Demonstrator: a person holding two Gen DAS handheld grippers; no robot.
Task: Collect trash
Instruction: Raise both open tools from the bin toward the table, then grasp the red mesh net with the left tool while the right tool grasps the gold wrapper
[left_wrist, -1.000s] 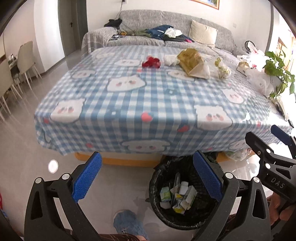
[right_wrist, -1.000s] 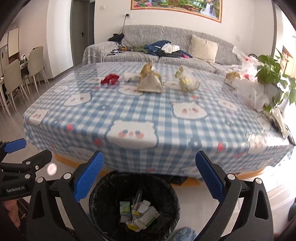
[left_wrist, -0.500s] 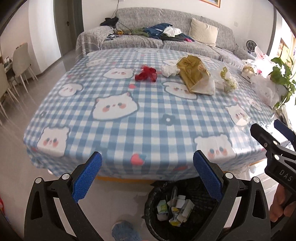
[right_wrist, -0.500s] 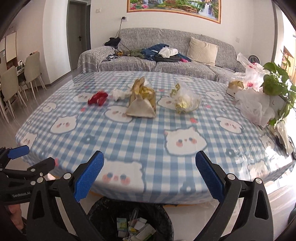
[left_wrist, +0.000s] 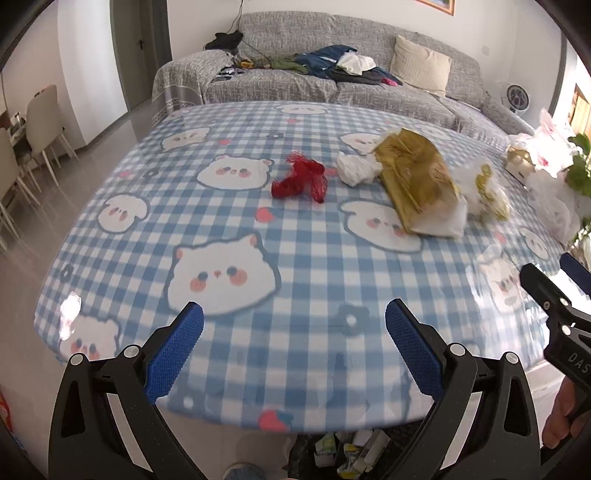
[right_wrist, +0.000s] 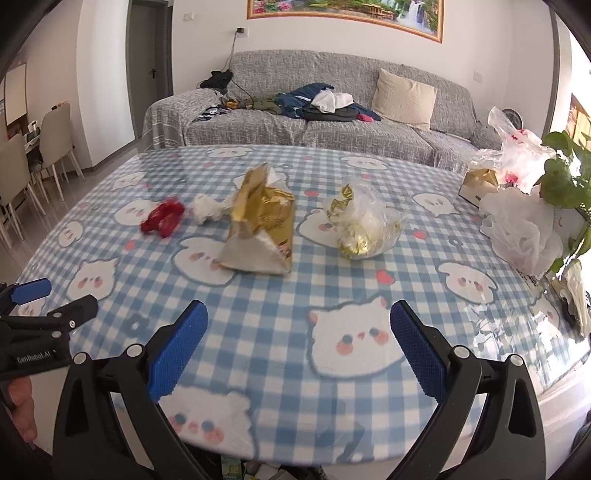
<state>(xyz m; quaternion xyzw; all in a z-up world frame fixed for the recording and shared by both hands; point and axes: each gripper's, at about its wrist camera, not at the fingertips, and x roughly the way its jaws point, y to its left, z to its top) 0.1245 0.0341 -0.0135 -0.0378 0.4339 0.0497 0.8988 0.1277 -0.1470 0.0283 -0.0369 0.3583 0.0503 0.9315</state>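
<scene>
Trash: four loose pieces are lying in a row across the far half of the table (right_wrist: 280, 314), above the middle of both frames.
Red wrapper (left_wrist: 301, 180): it is sitting furthest left in the row, above the left tool's gap and slightly right of centre in the left wrist view.
White wad (left_wrist: 356, 168): it is lying just right of the red wrapper, touching the gold bag.
Gold bag (right_wrist: 260, 225): its long axis is running away from the cameras; in the right wrist view it is sitting above and slightly left of the right tool's gap.
Clear bag of gold wrappers (right_wrist: 364, 225): it is sitting right of the gold bag, apart from it, above the right tool's gap.
Left tool (left_wrist: 294, 345): its jaws are standing wide with nothing between them, over the near table edge.
Right tool (right_wrist: 299, 347): it is gaping wide and empty likewise.
Nearer hand: judging by the row, the left tool is facing the red wrapper, the right tool the gold bag and clear bag.
Bin (left_wrist: 351, 448): it is showing under the near table edge, bottom centre, already holding scraps.
</scene>
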